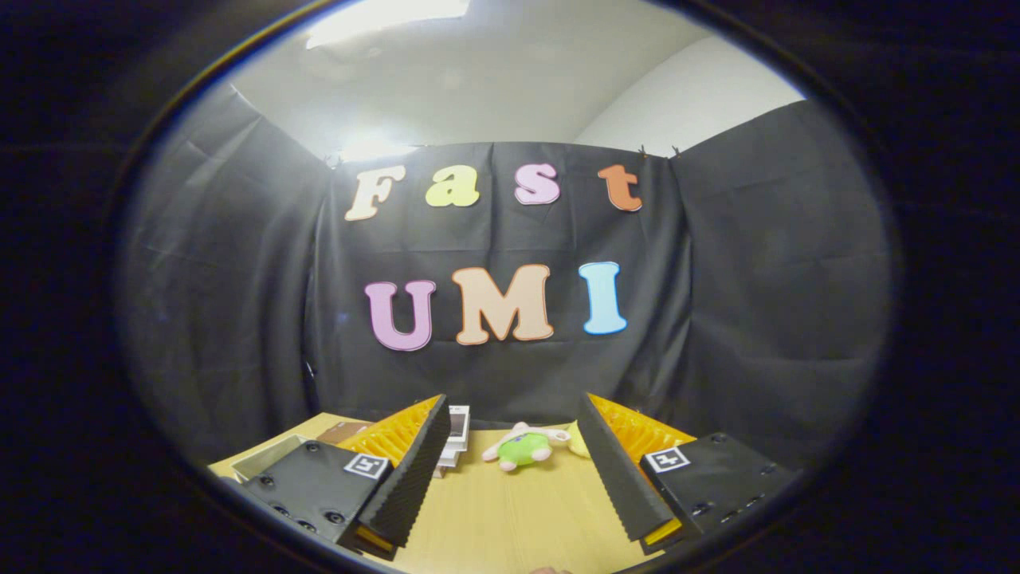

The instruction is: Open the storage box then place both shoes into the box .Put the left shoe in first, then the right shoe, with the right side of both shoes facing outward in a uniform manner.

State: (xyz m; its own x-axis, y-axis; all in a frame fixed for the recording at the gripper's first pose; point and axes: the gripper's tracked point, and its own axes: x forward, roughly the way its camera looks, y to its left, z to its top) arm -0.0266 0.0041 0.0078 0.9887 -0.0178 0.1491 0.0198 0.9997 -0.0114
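Observation:
My gripper is open and held above a light wooden table, with nothing between its fingers. It is tilted up towards the booth's back wall. A pale box-like container shows its rim just left of the left finger, mostly hidden behind the gripper body; I cannot tell what it is. The gripper touches nothing.
A small green and pink plush toy lies on the table beyond the fingers, between them. A stack of white flat items sits behind the left fingertip, a brown flat piece left of it. Black cloth walls close the table's far side.

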